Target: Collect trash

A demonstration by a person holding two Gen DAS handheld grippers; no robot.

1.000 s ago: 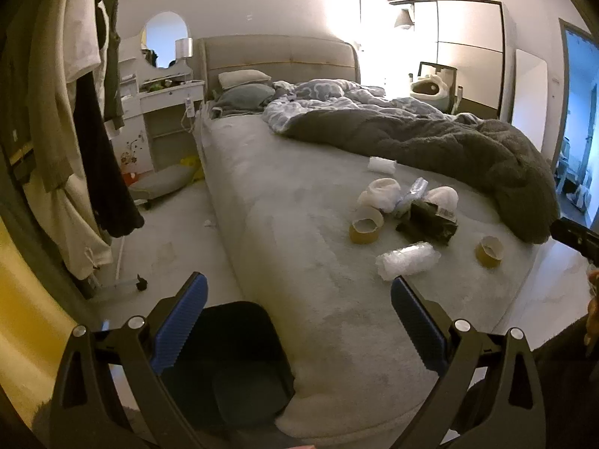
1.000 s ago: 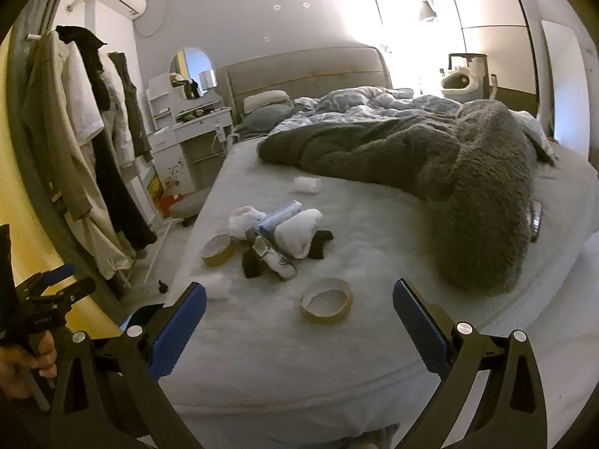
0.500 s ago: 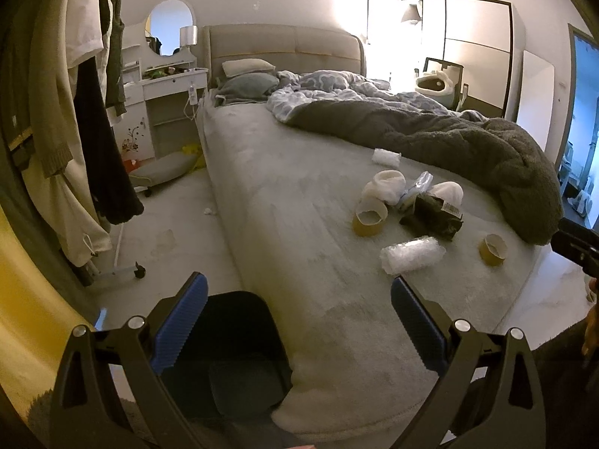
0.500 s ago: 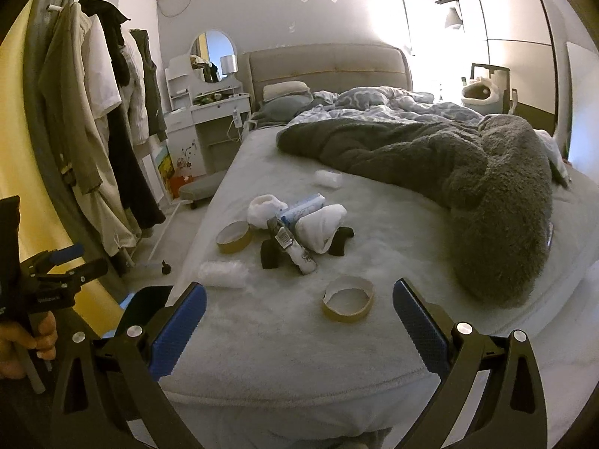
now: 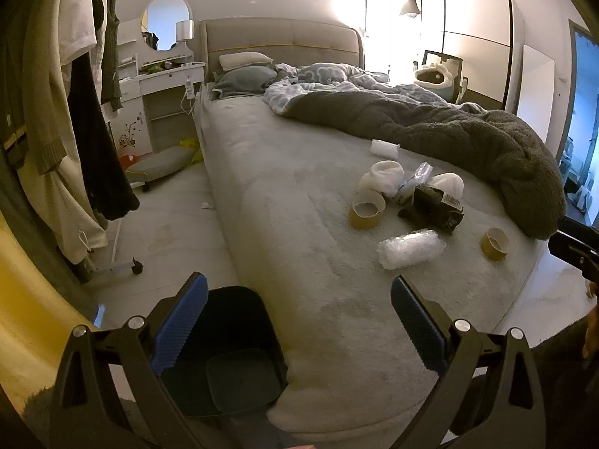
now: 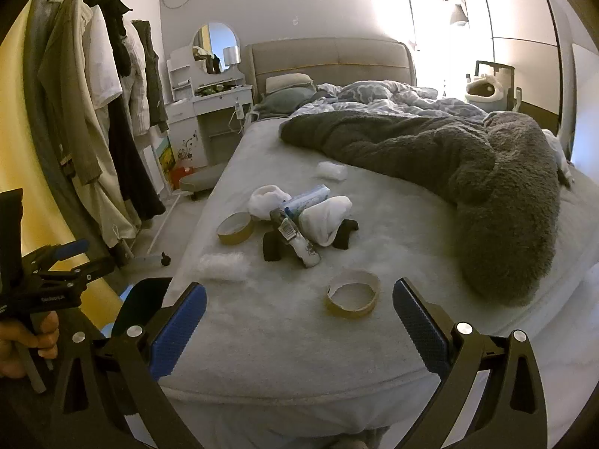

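Hovering level over bed (image 6: 262, 336), left tool (image 5: 299, 321), right tool (image 6: 299, 321), both spread wide, empty

our left claw (image 5: 299, 321) and right claw (image 6: 299, 323): black frames, blue ribbed pads (image 6: 179, 327), silver screws (image 6: 464, 327).

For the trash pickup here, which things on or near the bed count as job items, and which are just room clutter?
Job items: two tape rolls, bubble wrap, plastic bottle, crumpled white wad, black bin.

Lying about: grey blanket, pillows, hanging clothes, dressing table.
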